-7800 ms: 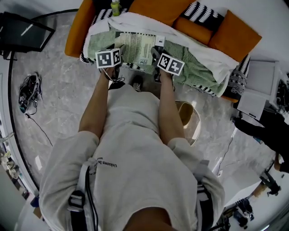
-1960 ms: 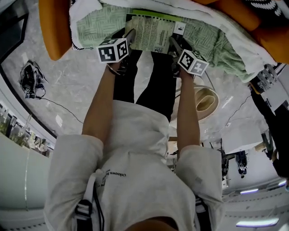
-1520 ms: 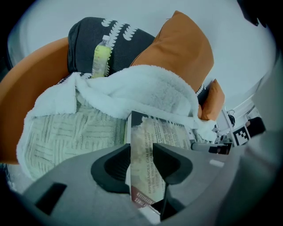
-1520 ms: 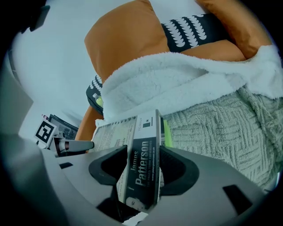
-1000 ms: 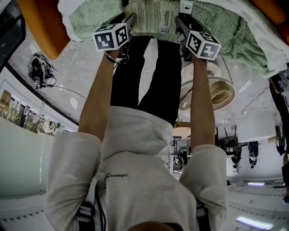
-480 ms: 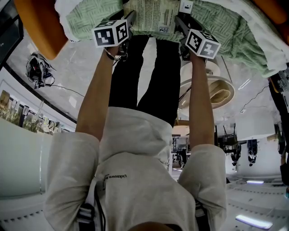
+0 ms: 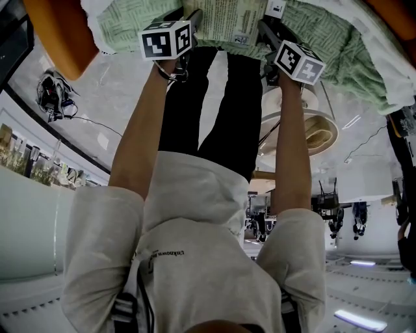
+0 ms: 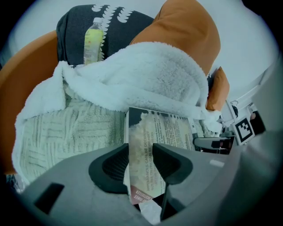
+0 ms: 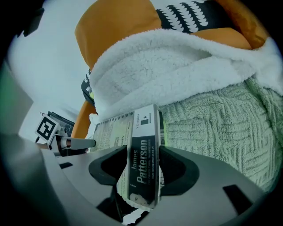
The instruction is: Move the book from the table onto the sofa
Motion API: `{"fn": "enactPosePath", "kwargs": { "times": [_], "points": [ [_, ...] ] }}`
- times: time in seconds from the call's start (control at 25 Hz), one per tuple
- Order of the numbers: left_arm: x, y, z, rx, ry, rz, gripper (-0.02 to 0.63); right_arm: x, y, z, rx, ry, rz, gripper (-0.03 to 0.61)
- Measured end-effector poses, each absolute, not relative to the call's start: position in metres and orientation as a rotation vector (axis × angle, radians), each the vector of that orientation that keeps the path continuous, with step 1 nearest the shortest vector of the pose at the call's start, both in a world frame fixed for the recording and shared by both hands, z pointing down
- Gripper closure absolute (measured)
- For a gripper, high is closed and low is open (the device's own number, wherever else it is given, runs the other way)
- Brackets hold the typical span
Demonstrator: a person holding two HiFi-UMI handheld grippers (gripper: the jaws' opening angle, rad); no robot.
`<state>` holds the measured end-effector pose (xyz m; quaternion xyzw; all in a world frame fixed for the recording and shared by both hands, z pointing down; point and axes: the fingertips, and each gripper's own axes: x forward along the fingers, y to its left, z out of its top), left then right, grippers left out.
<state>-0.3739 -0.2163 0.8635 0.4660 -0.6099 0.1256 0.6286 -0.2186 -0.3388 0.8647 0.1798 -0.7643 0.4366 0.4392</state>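
Note:
The book (image 7: pixel 227 18), a pale green paperback, is held flat above the sofa's green knitted blanket (image 7: pixel 123 23) at the top of the head view. My left gripper (image 8: pixel 140 164) is shut on the book's (image 8: pixel 152 148) page edge. My right gripper (image 9: pixel 143 170) is shut on its spine (image 9: pixel 143 161), printed with the author's name. In the head view the left gripper (image 7: pixel 188 29) and right gripper (image 7: pixel 265 32) stand at the book's two sides. The orange sofa (image 8: pixel 185 31) lies right ahead, under a white fleece throw (image 8: pixel 146 75).
A drink bottle (image 8: pixel 92 43) lies on a dark patterned cushion (image 8: pixel 115 26) at the sofa's back. A round table (image 7: pixel 312 127) stands beside the person's legs at right. A tangle of cables (image 7: pixel 51 97) lies on the marble floor at left.
The book and both grippers have shifted slightly toward the top of the head view, over the blanket. Both grips are unchanged.

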Motion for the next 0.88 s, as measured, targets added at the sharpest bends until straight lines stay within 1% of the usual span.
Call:
{"fn": "enactPosePath", "kwargs": {
  "times": [0.4, 0.76, 0.88],
  "points": [
    [-0.3734, -0.2163, 0.8652, 1.133, -1.366, 0.261, 0.439, -0.2173, -0.3371, 0.8674, 0.393, -1.895, 1.108, 0.354],
    [-0.3689, -0.2126, 0.8665, 1.176, -1.379, 0.236, 0.433, -0.2171, -0.3344, 0.8663, 0.360, -2.001, 1.076, 0.354],
    [-0.3769, -0.2195, 0.8668, 1.235, -1.395, 0.211, 0.430, -0.2235, -0.3403, 0.8679, 0.352, -2.059, 1.069, 0.354]
  ]
}}
